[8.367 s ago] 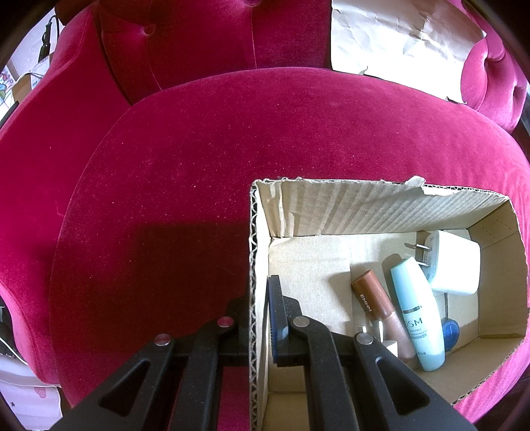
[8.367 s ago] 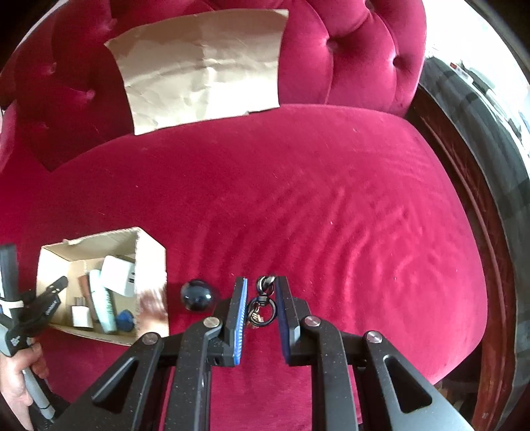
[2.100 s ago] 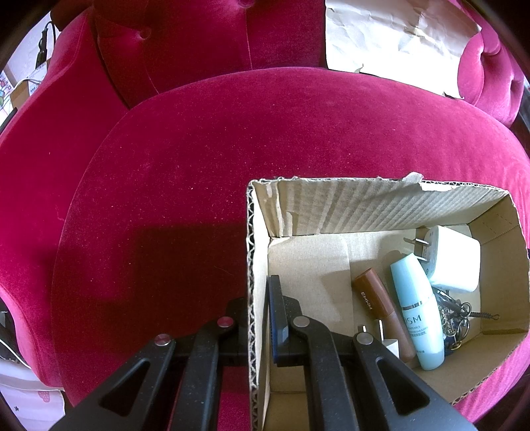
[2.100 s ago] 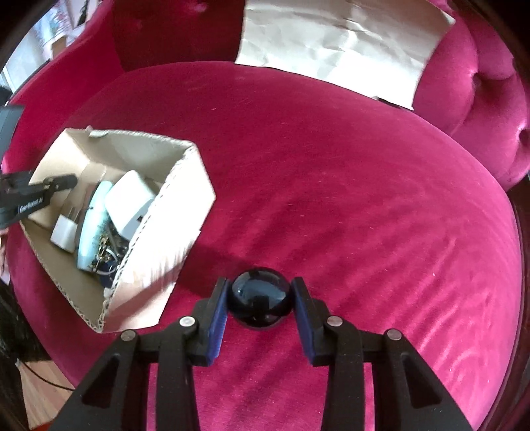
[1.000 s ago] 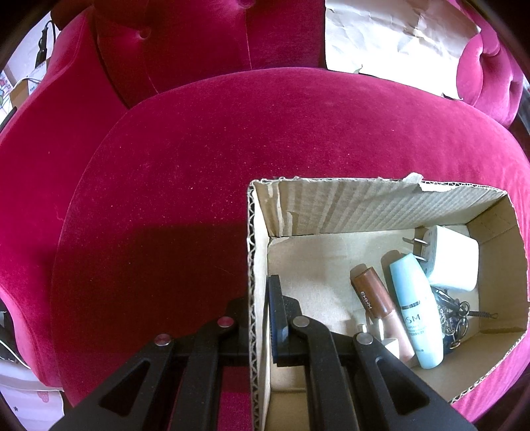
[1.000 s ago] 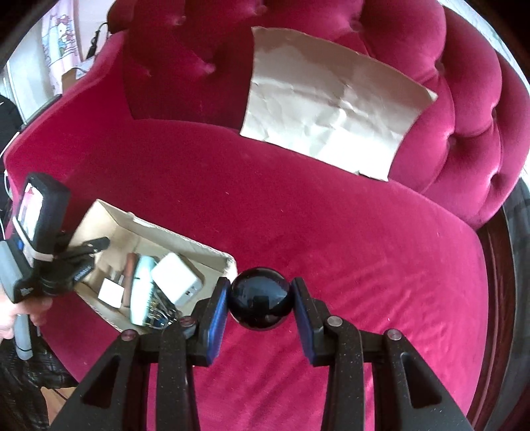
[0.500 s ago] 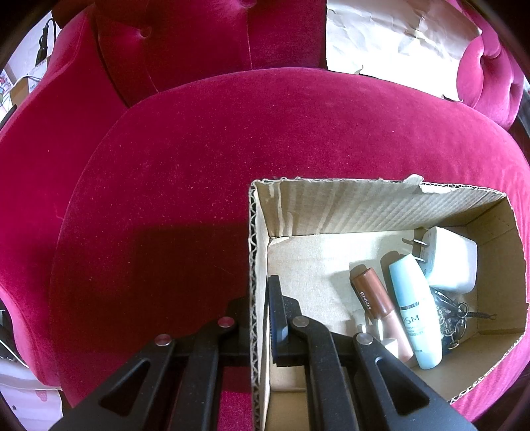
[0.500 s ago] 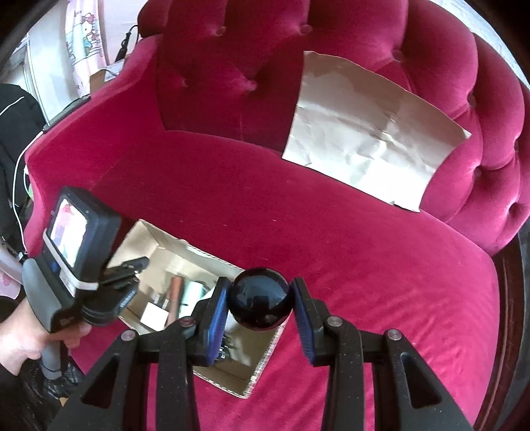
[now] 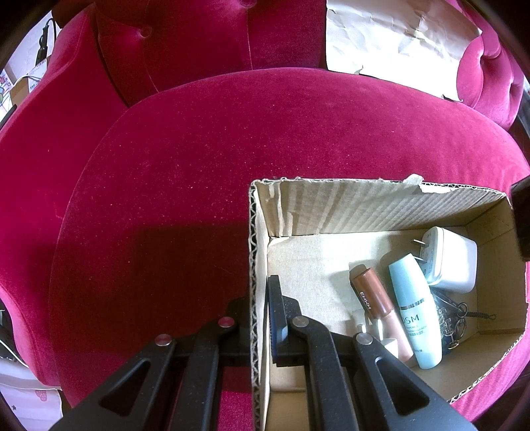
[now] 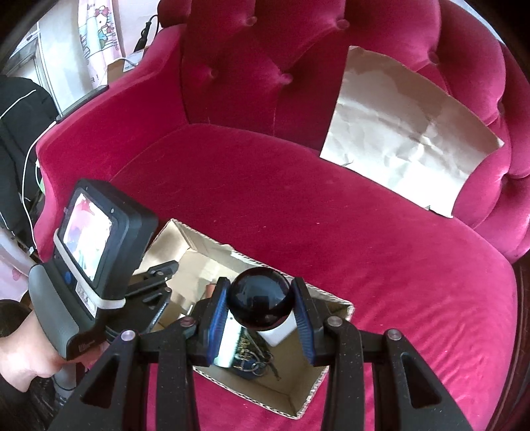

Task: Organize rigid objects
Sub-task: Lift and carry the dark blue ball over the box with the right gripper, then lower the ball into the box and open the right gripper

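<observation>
My right gripper [image 10: 261, 306] is shut on a glossy black ball [image 10: 261, 305] and holds it above the open cardboard box [image 10: 331, 298]. My left gripper [image 9: 260, 311] is shut on the box's left wall [image 9: 254, 265] and shows in the right wrist view [image 10: 159, 278]. Inside the box lie a white plug adapter [image 9: 452, 260], a light blue bottle [image 9: 414, 308], a brown tube [image 9: 374, 298], a small white plug [image 9: 374, 335] and a bunch of keys [image 9: 453, 318].
The box sits near the front of a crimson velvet sofa seat [image 9: 232, 139]. A creased sheet of brown paper [image 10: 407, 132] leans on the tufted backrest. A power plug and cable [image 10: 145, 26] and clutter lie past the left armrest.
My right gripper has carried the black ball from beside the box up and over it. The left gripper keeps its hold on the box wall; the box barely moved.
</observation>
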Tool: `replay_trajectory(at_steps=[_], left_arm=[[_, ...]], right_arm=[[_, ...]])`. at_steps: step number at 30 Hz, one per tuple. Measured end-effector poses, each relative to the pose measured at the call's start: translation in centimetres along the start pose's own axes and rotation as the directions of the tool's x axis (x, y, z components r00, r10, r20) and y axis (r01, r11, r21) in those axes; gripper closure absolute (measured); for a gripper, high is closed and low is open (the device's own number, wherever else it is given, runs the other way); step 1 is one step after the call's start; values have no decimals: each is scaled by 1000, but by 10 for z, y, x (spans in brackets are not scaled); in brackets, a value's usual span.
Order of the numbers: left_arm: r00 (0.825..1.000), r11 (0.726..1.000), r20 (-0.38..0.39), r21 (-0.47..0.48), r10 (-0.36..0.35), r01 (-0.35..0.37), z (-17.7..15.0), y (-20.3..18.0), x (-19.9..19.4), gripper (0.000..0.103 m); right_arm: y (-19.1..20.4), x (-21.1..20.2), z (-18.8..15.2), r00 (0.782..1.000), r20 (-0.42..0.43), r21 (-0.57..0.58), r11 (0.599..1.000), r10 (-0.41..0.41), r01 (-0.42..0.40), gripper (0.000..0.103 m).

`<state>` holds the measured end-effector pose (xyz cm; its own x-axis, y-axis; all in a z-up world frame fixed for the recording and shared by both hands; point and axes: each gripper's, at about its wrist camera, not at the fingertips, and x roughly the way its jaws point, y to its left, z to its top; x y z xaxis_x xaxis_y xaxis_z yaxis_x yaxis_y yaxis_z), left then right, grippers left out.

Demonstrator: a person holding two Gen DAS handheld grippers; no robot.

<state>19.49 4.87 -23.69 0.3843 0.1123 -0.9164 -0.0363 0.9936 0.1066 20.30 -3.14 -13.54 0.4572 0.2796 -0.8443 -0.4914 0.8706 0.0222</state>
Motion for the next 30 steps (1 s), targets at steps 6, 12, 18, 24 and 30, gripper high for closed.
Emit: replay_trajectory(at_steps=[6,12,18,24,30], left_arm=[[1000,1000,0,0,0,0,0,0,0,98],[1000,1000,0,1,0,0,0,-1,0,98],[1000,1000,0,0,-1,1,0,-1,0,98],[1000,1000,0,0,-1,1,0,-1,0,98],[1000,1000,1,0,0,0,0,-1,0,98]], right_arm=[[13,17,-3,999,-28,-13,1000,15,-15,63],[21,37,-9,998,-67,-22,1000,14,-15,63],[20,50,-14,996,-90,-10,1000,11,-12,63],[16,55,-15,995,-97,18,1000,11,-9,63],[16,56,-16,996,-92,31,999,13,-10,63]])
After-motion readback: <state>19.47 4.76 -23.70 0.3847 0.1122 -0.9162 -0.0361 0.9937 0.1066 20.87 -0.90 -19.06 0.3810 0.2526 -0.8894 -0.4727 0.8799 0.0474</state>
